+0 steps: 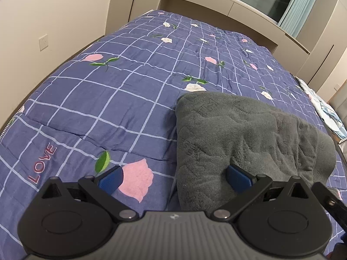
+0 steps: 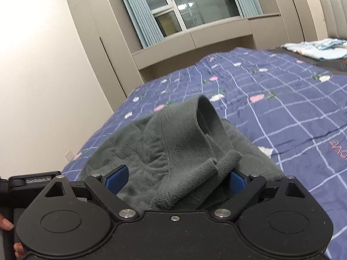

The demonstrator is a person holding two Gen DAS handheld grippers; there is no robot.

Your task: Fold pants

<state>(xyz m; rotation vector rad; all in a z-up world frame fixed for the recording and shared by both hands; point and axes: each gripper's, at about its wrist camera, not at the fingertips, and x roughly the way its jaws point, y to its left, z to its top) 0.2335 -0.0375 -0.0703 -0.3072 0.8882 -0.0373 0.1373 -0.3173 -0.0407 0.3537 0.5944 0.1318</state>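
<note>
The dark grey fleece pants (image 1: 245, 138) lie in a folded bundle on the blue checked quilt (image 1: 108, 99). My left gripper (image 1: 173, 178) is open at the bundle's near left edge; its right pad (image 1: 237, 178) touches the fleece and its left pad (image 1: 109, 182) is over the quilt. In the right wrist view the pants (image 2: 173, 143) are bunched, with an open cuff raised. My right gripper (image 2: 176, 182) is open, its jaws wide, with a fold of fleece lying between the pads (image 2: 117, 178).
The quilt (image 2: 282, 99) covers a bed beside a cream wall (image 1: 43, 21). Beige cabinets and a window (image 2: 190, 6) stand beyond the bed. Folded light blue laundry (image 2: 314, 49) lies at the far right, also at the left wrist view's right edge (image 1: 325, 110).
</note>
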